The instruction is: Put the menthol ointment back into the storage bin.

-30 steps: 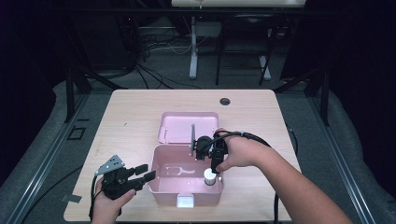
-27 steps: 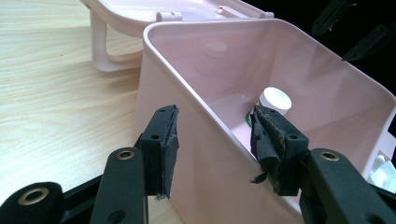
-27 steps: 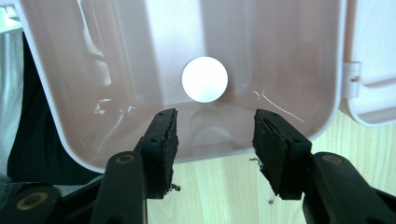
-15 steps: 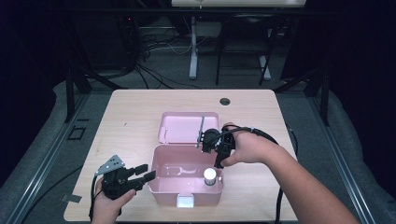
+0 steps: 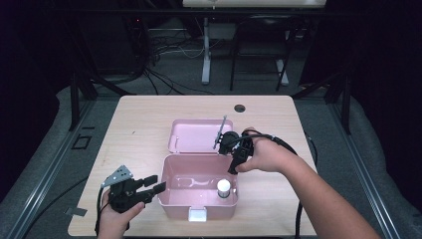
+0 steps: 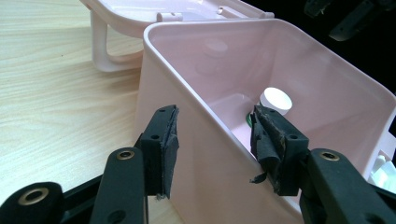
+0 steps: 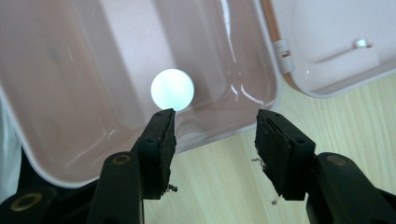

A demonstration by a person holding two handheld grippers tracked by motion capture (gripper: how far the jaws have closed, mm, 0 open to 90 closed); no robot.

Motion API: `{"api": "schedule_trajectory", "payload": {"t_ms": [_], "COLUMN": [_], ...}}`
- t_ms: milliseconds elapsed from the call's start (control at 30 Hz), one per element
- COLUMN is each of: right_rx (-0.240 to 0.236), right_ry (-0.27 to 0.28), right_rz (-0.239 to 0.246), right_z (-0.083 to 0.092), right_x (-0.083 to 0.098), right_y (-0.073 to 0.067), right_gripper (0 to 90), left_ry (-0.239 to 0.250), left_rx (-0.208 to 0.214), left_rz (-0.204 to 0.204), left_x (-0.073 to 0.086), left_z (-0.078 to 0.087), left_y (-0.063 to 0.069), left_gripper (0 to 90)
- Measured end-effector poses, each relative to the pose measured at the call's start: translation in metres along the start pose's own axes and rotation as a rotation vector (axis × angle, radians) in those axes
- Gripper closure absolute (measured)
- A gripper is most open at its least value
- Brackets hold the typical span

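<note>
bottle (image 5: 224, 187) sits in the pink box (image 5: 171, 199); my right gripper (image 7: 212, 135) hangs wide open, empty. my left gripper (image 6: 212, 140) straddles the wall, unclamped. next: close the lid (image 5: 191, 135).

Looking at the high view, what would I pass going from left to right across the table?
Left gripper → pink box → white-capped bottle standing inside it → right gripper.

The box (image 5: 174, 179) was pale pink, its open lid (image 5: 194, 135) the same shade. The bottle (image 5: 224, 188) inside wore a white cap (a trace of green beneath). The table (image 5: 149, 114) was light wood-grain; both grippers' jaws were black.
</note>
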State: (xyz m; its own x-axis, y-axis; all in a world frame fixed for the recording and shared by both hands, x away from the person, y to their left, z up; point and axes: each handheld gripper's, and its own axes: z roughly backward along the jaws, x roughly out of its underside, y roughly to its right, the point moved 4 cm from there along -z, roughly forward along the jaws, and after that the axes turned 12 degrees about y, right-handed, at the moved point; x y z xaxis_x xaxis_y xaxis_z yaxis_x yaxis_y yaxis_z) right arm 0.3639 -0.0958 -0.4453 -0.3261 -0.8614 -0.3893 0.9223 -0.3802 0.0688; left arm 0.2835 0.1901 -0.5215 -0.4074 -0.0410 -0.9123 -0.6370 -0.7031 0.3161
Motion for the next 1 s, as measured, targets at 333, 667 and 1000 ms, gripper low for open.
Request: {"api": "schedule_trajectory", "payload": {"t_ms": [333,667,1000], "right_rx": [0.083,0.164,0.172], "right_ry": [0.088,0.179,0.242], "right_rz": [-0.124,-0.25,-0.336], "right_z": [0.0,0.0,-0.003], "right_x": [0.0,0.007,0.013], "right_y": [0.017,0.034,0.046], "right_gripper": [50.0,51.7,53.1], "left_ry": [0.0,0.001,0.003], "left_rx": [0.0,-0.001,-0.002], "left_rz": [0.0,0.0,0.001], "left_x": [0.0,0.0,0.0], "left_z": [0.0,0.0,0.0], "left_y": [0.0,0.0,0.0], "left_gripper": [51.4,51.4,51.4]}}
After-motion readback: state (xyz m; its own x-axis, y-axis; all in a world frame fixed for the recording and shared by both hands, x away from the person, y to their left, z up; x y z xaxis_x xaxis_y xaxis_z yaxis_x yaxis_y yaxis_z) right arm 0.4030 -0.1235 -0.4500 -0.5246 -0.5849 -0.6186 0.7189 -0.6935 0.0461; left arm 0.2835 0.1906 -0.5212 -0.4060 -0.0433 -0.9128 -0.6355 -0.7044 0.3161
